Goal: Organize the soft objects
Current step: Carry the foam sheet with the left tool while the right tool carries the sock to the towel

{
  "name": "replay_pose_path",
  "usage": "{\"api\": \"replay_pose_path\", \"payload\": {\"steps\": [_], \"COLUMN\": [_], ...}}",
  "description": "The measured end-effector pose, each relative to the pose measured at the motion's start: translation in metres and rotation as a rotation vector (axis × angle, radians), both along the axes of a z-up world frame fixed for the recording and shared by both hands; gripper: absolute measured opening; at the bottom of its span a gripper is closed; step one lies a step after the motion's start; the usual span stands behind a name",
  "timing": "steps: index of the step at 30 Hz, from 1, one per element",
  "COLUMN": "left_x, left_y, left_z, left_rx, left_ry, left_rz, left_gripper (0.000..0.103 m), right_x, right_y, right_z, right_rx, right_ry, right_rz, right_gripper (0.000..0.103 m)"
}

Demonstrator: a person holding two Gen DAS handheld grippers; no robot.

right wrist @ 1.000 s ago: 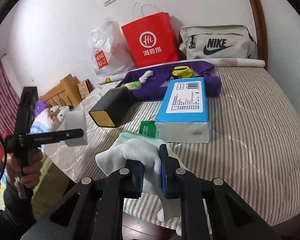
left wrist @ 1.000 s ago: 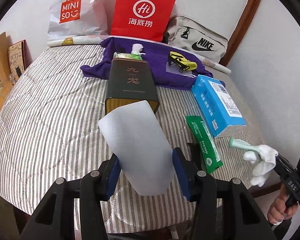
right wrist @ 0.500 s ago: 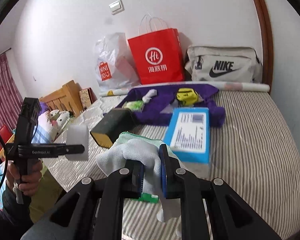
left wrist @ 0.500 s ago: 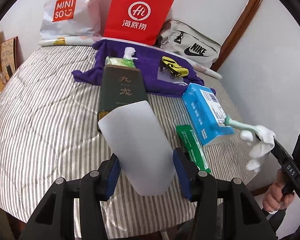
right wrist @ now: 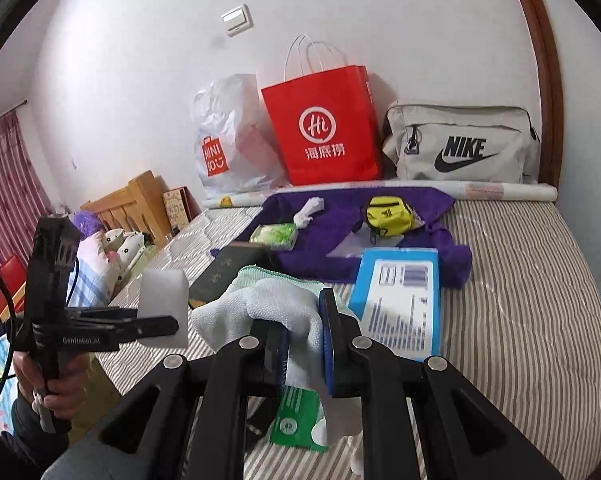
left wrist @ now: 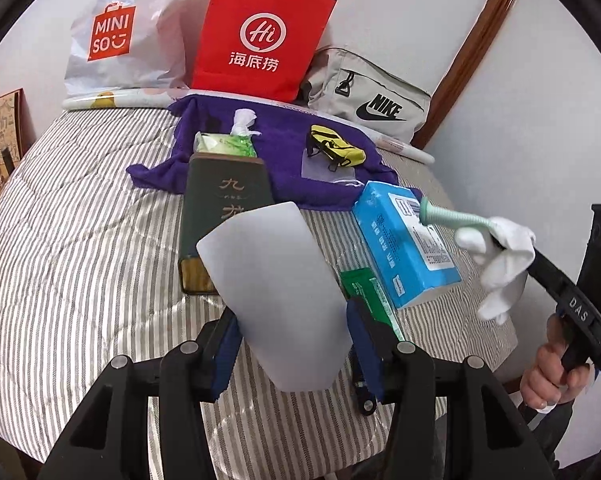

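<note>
While the left gripper [left wrist: 292, 344] clamps a white foam block [left wrist: 276, 292] between its blue pads, the block stands up and tilts away over the near edge of the striped bed [left wrist: 80, 264]. The jaws sit at a middling width, pressed on the block's two sides. In the right wrist view this same gripper shows at the left, off the bed's left edge, gripped by a hand [right wrist: 56, 376].

The right gripper [right wrist: 304, 340] has its jaws drawn narrow on a white glove with a pale green cuff [right wrist: 268, 300]; the cloth bunches over the pads and hangs below them. Seen from the left wrist camera, the glove dangles in the air off the bed's right edge, its cuff reaching out over a blue tissue pack [left wrist: 404, 248], and a hand [left wrist: 552, 372] holds the gripper's handle.

Just under the grippers, near the bed's front edge, lies a green packet [right wrist: 296, 416]. Beyond it the blue tissue pack lies flat toward the right side, and a dark green box with gold characters [left wrist: 220, 216] lies lengthwise near the middle.

Farther back a purple cloth [left wrist: 284, 168] is spread across the bed. On it rest a green wipes pack with a white sheet pulled up [left wrist: 228, 144] and a small yellow pouch [left wrist: 336, 148].

Along the far edge, against the wall, stand a white Miniso bag [left wrist: 120, 44], a red paper bag [left wrist: 260, 36] and a grey Nike bag [left wrist: 368, 96].
</note>
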State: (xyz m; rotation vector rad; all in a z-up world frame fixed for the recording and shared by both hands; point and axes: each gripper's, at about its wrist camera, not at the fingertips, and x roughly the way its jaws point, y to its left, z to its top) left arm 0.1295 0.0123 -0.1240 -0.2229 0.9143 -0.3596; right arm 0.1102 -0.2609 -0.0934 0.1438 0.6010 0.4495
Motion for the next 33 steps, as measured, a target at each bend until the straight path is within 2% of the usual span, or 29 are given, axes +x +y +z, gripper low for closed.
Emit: {"api": "replay_pose_path", "payload": {"steps": [6, 17, 25, 33], "left_x": [0.011, 0.047, 0.093, 0.155], "left_y": [-0.002, 0.001, 0.004, 0.000], "left_z": [0.004, 0.006, 0.006, 0.012], "left_rx": [0.017, 0.034, 0.052, 0.131], "left_ry": [-0.019, -0.029, -0.015, -0.027], "left_rz": [-0.009, -0.012, 0.003, 0.008], "left_gripper": [0.050, 0.050, 0.050, 0.050], "right_x": [0.014, 0.052, 0.095, 0.153], "right_y": [0.004, 0.007, 0.004, 0.010], "right_z": [0.006, 0.000, 0.000, 0.001], "right_rx": [-0.010, -0.047, -0.096, -0.144], "right_ry": [-0.015, 0.014, 0.033, 0.034], "right_rz": [-0.004, -0.024, -0.043, -0.032], "right_gripper": [0.014, 0.014, 0.014, 0.014]}}
